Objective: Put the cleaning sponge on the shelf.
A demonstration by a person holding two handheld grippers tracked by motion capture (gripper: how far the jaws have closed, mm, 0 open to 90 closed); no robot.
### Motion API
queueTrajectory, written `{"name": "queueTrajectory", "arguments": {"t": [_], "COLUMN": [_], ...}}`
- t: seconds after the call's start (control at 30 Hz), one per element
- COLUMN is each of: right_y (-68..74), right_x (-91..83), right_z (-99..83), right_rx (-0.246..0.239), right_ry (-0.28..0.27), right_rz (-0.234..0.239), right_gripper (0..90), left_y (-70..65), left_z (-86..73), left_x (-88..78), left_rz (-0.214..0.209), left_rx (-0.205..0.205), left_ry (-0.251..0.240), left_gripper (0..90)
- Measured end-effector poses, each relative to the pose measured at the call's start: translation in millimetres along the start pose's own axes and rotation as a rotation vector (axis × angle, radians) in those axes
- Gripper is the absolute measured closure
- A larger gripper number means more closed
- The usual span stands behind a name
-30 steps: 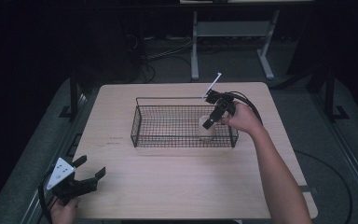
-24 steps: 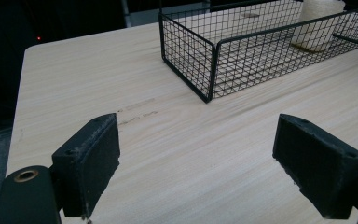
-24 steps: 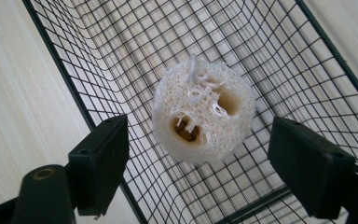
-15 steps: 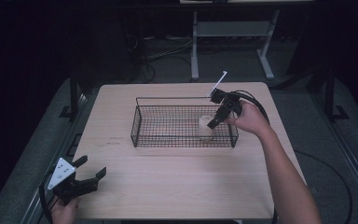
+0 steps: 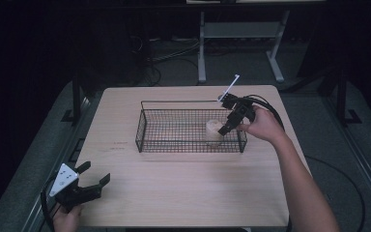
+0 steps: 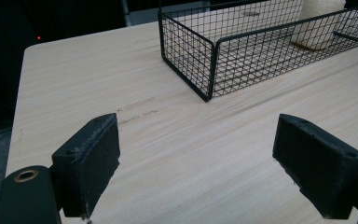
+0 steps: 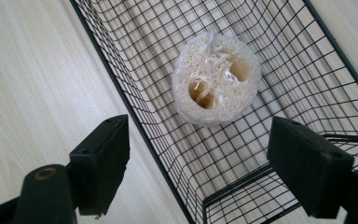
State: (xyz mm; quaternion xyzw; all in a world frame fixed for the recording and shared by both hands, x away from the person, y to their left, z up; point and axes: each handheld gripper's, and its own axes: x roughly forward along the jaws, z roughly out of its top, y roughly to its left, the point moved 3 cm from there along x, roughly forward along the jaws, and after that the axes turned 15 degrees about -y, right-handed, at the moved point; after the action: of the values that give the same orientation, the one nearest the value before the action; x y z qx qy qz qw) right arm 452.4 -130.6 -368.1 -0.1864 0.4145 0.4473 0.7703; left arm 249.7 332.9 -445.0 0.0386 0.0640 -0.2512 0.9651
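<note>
Pale fibrous loofah sponge (image 7: 216, 78) stands inside black wire mesh basket (image 5: 147, 131), right end. Right gripper (image 7: 214, 158) hovers above, jaws apart, likely just clear. Left gripper (image 6: 205, 154) idle, jaws apart, near table (image 5: 188, 188) corner.

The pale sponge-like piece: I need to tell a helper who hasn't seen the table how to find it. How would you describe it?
On the light wooden table stands a black wire basket. The loofah piece stands inside it, at the end under the right gripper, which hovers open above it. It is a cream, fibrous, stubby cylinder with holes in its top, and nothing else lies in the basket.
</note>
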Motion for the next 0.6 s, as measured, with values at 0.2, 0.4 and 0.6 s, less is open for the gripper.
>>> {"name": "queueTrajectory", "arguments": {"t": [0.2, 0.4, 0.6], "right_y": [2.4, 6.0, 12.5], "right_x": [-4.2, -10.4, -14.3], "right_z": [-5.3, -10.8, -16.5], "right_rx": [0.0, -0.008, -0.016], "right_ry": [-0.008, -0.007, -0.015], "right_rz": [0.001, -0.005, 0.003], "right_gripper": [20.7, 20.7, 20.4], "left_y": [0.1, -0.5, -0.9], "left_z": [-0.1, -0.1, -0.2], "left_x": [0.2, 0.4, 0.7], "left_rz": [-0.001, -0.001, -0.002], "left_rx": [0.0, -0.001, 0.0], "left_ry": [0.002, 0.0, 0.001], "left_gripper": [13.9, 13.9, 13.9]}}
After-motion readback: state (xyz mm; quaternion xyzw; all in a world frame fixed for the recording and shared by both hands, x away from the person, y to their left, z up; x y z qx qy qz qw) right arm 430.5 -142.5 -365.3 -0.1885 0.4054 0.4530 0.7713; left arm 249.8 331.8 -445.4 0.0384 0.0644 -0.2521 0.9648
